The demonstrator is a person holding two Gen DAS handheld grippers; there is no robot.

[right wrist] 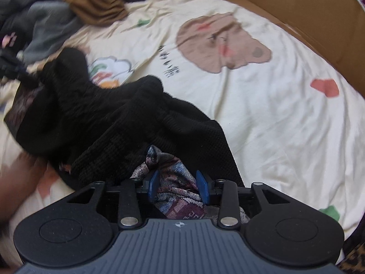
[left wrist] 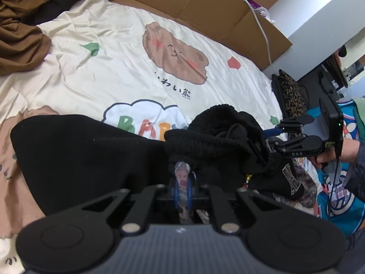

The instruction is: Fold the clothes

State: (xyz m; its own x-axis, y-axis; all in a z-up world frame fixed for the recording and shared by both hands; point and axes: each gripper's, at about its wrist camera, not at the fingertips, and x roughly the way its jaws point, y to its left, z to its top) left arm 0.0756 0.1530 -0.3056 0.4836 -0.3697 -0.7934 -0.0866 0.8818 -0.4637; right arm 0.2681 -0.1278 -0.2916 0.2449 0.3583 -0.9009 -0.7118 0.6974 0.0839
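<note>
- Left hand-held gripper sits closest, its blue fingers pressed together on a patterned fabric edge of the black garment.
- Right hand-held gripper has its blue fingers spread, with patterned cloth lying between them.
- Black garment lies bunched across the cream bedsheet with its bear print.
- Brown clothing is heaped at the bed's far side, beside flattened cardboard.

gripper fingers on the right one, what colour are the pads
Blue pads on the right gripper, clearest in the right wrist view.
</note>
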